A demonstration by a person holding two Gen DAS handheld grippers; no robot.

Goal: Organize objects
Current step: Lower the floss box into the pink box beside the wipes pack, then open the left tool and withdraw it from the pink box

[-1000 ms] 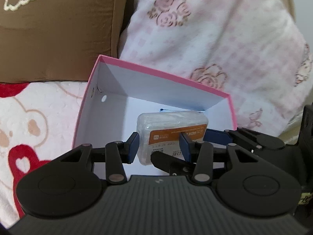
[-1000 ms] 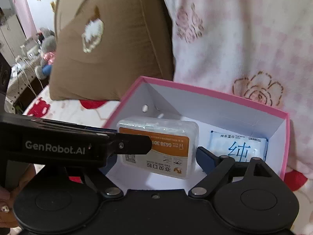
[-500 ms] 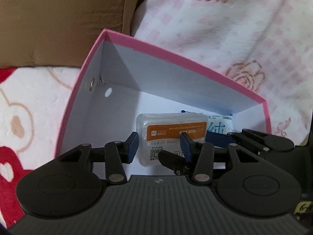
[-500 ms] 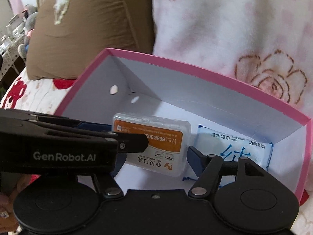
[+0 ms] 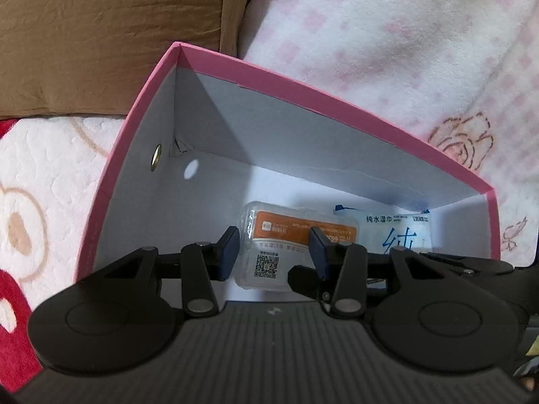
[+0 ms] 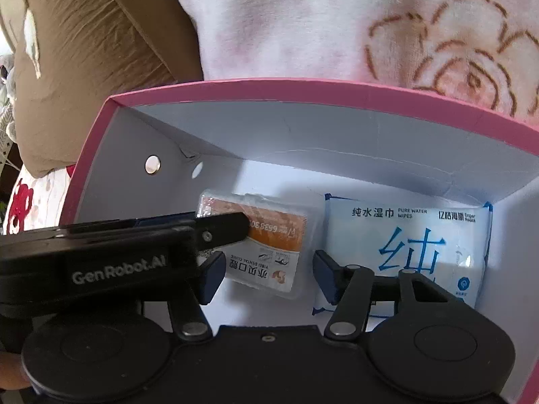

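**Inspector:** What had changed when you checked?

**Assistant:** Both grippers had come lower into the pink box (image 5: 313, 99); its rim sat higher in both views than a second earlier. The left gripper (image 5: 274, 247) held the clear floss case (image 5: 269, 262) by one end, its pads closed on it, the width unchanged. In the right wrist view the case (image 6: 266, 252) appeared at lower centre, low over the white floor; whether it touched, I could not tell.

**Inspector:** And the right gripper?

**Assistant:** The right gripper (image 6: 266, 277) had just been narrowing from a wide spread. The case's free end lay between its jaws, but gaps showed on both sides, so it gripped nothing.

**Inspector:** Anything else in the box?

**Assistant:** A wet-wipes pack (image 6: 404, 235) lay flat at right, just beside the case. Pillows and a patterned bedspread (image 5: 50, 175) surrounded the box.

**Inspector:** Your judgement?

**Assistant:** Placement looked nearly complete; releasing the case beside the wipes seemed the remaining step.
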